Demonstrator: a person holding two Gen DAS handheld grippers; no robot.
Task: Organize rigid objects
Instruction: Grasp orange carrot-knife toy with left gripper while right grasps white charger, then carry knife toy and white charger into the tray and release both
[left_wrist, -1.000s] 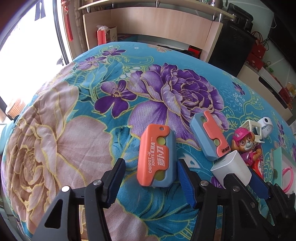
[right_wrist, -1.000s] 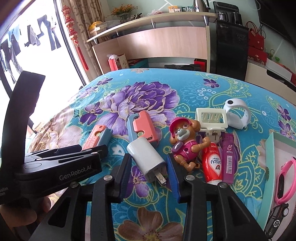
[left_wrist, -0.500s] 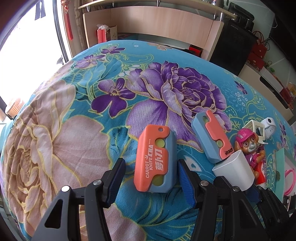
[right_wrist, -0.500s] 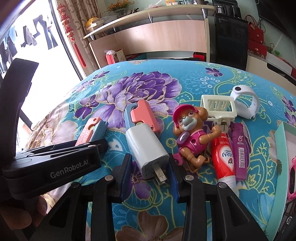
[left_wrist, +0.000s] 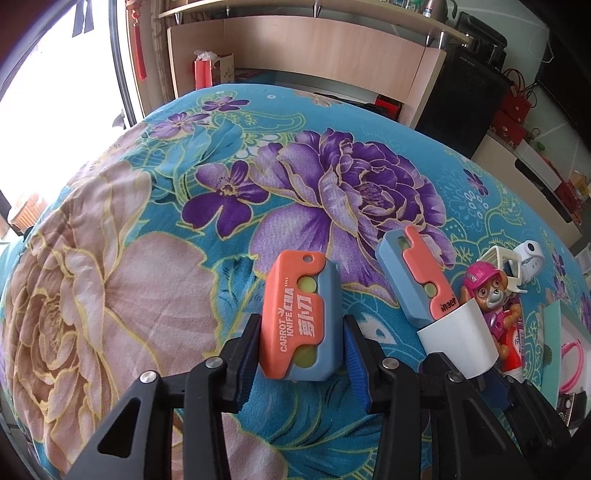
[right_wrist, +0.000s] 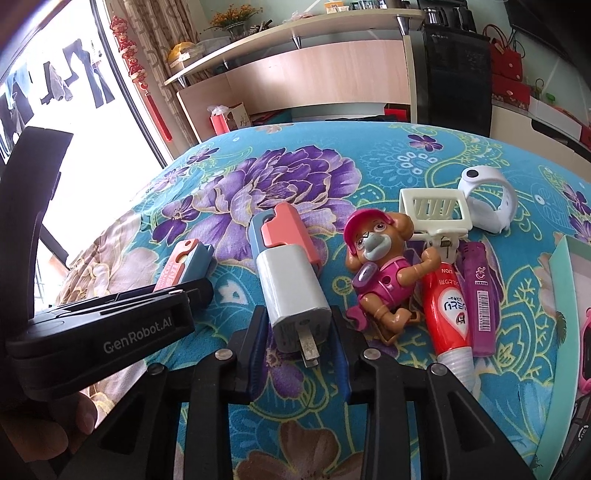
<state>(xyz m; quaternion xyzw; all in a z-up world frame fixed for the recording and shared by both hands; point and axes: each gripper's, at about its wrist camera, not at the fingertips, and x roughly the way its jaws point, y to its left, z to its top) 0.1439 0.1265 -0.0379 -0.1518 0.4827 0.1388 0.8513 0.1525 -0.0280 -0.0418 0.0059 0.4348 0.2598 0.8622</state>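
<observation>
Over on the flowered bedspread (left_wrist: 110, 280), the left gripper (left_wrist: 301, 343) is closing around the orange-and-blue carrot knife (left_wrist: 299, 317), its blue pads right at the toy's sides. Next along lies a second carrot knife (right_wrist: 284, 229); the right gripper (right_wrist: 299, 332) is closing on the white charger (right_wrist: 291, 291). Beyond lie a pup figure (right_wrist: 380, 269) and red tube (right_wrist: 448, 306).

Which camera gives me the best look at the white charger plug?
Right wrist view: the white charger plug lies full length between the closing right gripper pads, prongs toward the camera. Left wrist view shows only its blunt end, partly hidden behind gripper parts.
</observation>
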